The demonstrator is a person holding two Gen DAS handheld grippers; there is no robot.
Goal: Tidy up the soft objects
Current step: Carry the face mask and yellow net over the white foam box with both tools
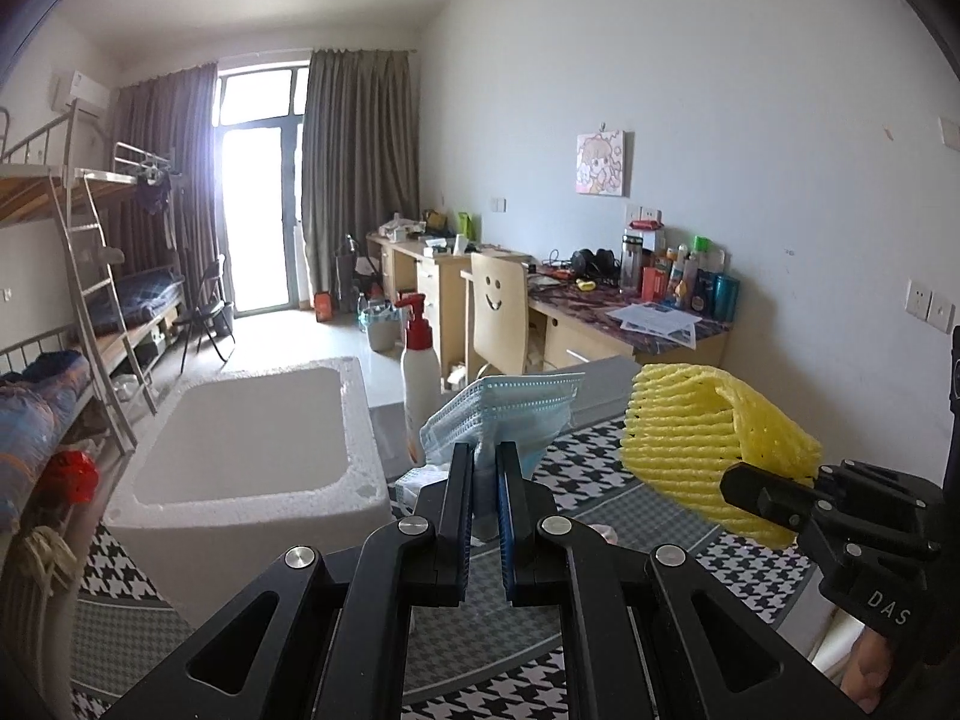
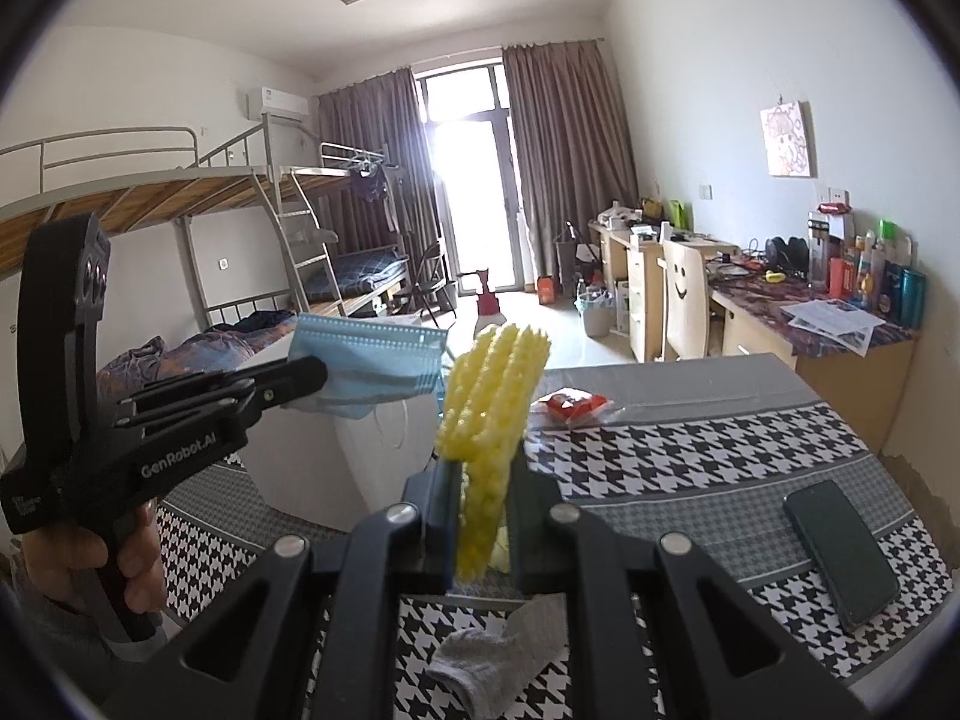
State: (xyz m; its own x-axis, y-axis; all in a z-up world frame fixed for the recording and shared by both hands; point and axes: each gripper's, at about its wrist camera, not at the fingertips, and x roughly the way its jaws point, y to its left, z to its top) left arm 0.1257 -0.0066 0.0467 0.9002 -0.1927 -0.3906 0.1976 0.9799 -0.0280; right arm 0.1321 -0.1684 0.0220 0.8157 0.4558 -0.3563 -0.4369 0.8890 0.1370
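My left gripper is shut on a blue face mask and holds it above the table, just right of a white foam box. My right gripper is shut on a yellow foam net sleeve, also held up in the air. In the left wrist view the sleeve and right gripper are at the right. In the right wrist view the mask and left gripper are at the left, in front of the box. A grey sock lies on the table below my right gripper.
The table has a black-and-white houndstooth cloth. On it lie a dark phone and a red packet. A white pump bottle with a red top stands behind the box. Desks and a chair stand beyond.
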